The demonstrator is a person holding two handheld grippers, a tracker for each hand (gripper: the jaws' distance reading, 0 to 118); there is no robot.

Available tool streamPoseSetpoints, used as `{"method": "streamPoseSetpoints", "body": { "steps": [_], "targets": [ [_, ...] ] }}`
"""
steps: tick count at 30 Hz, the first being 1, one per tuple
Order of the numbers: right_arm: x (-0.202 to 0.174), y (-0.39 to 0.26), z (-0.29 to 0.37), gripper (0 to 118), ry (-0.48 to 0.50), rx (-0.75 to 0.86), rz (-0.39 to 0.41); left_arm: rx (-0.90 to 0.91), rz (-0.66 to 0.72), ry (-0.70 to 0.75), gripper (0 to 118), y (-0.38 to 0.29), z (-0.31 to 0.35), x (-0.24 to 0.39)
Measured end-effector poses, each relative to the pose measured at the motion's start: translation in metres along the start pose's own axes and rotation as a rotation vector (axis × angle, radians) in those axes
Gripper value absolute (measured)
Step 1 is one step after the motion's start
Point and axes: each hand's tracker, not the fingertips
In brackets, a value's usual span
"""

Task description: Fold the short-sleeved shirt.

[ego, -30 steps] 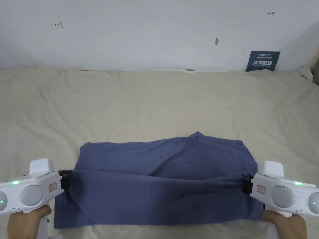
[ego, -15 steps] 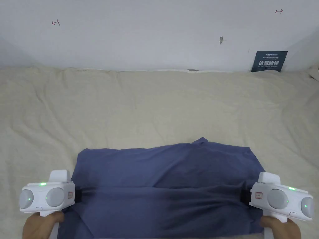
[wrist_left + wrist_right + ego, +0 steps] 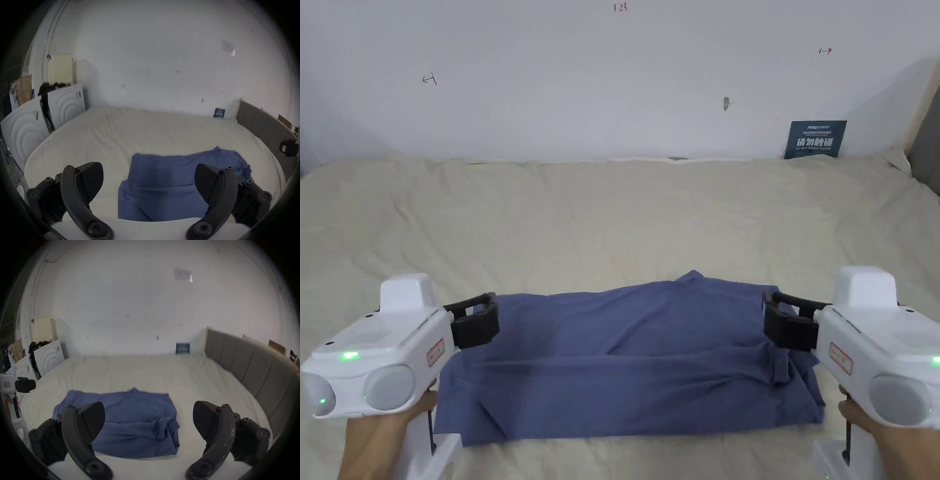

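On the bed [image 3: 612,206], near edge, the shirt [image 3: 625,369] is laid folded, just released by left gripper [image 3: 477,320] and right gripper [image 3: 781,323], jaws now apart, so this fold is judged done.

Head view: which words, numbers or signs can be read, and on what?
On the dark sign by the wall: white lettering, too small to read.
On the wall: red marks, too small to read.
On the left gripper and the right gripper: a sticker each, blurred.
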Motion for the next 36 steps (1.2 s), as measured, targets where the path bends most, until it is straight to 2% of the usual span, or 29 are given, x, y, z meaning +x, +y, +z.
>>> {"method": "streamPoseSetpoints", "body": {
  "steps": [1, 3, 5, 6, 7, 9, 10, 11, 13, 19, 27, 28, 29, 32, 33, 34, 36],
  "targets": [
    [-0.003, 0.001, 0.012, 111, -0.005, 0.023, 0.007, 0.028, -0.004, 0.000, 114, 0.000, 0.010, 0.004],
    [-0.009, -0.001, 0.034, 99, -0.010, 0.070, 0.022, 0.090, -0.017, -0.001, 104, -0.004, 0.033, 0.011],
    [-0.014, -0.006, 0.051, 73, -0.022, 0.101, 0.025, 0.139, -0.024, -0.015, 82, -0.008, 0.053, 0.018],
    [-0.016, -0.009, 0.058, 68, -0.025, 0.113, 0.028, 0.157, -0.034, -0.022, 77, -0.011, 0.061, 0.020],
    [-0.019, -0.010, 0.062, 68, -0.034, 0.127, 0.038, 0.163, -0.050, -0.020, 77, -0.015, 0.067, 0.023],
    [-0.023, -0.017, 0.071, 30, -0.054, 0.147, 0.055, 0.153, -0.054, -0.023, 42, -0.020, 0.073, 0.026],
    [-0.024, -0.020, 0.074, 16, -0.060, 0.154, 0.059, 0.152, -0.053, -0.030, 20, -0.023, 0.076, 0.025],
    [-0.025, -0.023, 0.074, 8, -0.066, 0.157, 0.058, 0.156, -0.045, -0.037, 0, -0.027, 0.079, 0.025],
    [-0.023, -0.028, 0.076, 1, -0.054, 0.159, 0.048, 0.128, -0.034, -0.082, 0, -0.030, 0.080, 0.023],
    [-0.020, -0.033, 0.072, 1, -0.054, 0.138, 0.035, 0.074, -0.028, -0.059, 0, -0.038, 0.073, 0.018],
    [-0.013, -0.029, 0.054, 1, -0.063, 0.114, 0.032, -0.216, 0.019, -0.024, 2, -0.055, 0.003, -0.022],
    [-0.012, -0.029, 0.051, 1, -0.065, 0.108, 0.034, -0.275, 0.035, -0.033, 7, -0.059, -0.009, -0.028],
    [-0.011, -0.029, 0.048, 1, -0.064, 0.103, 0.034, -0.303, 0.050, -0.026, 24, -0.062, -0.017, -0.033],
    [-0.012, -0.031, 0.037, 1, -0.067, 0.080, 0.035, -0.400, 0.108, 0.004, 91, -0.077, -0.045, -0.048],
    [-0.011, -0.031, 0.034, 1, -0.068, 0.073, 0.036, -0.423, 0.109, 0.015, 103, -0.084, -0.053, -0.051],
    [-0.011, -0.032, 0.031, 1, -0.069, 0.066, 0.036, -0.464, 0.097, 0.038, 110, -0.091, -0.061, -0.053],
    [-0.012, -0.034, 0.025, 1, -0.069, 0.052, 0.036, -0.520, 0.078, 0.070, 110, -0.103, -0.076, -0.056]
  ]
}}
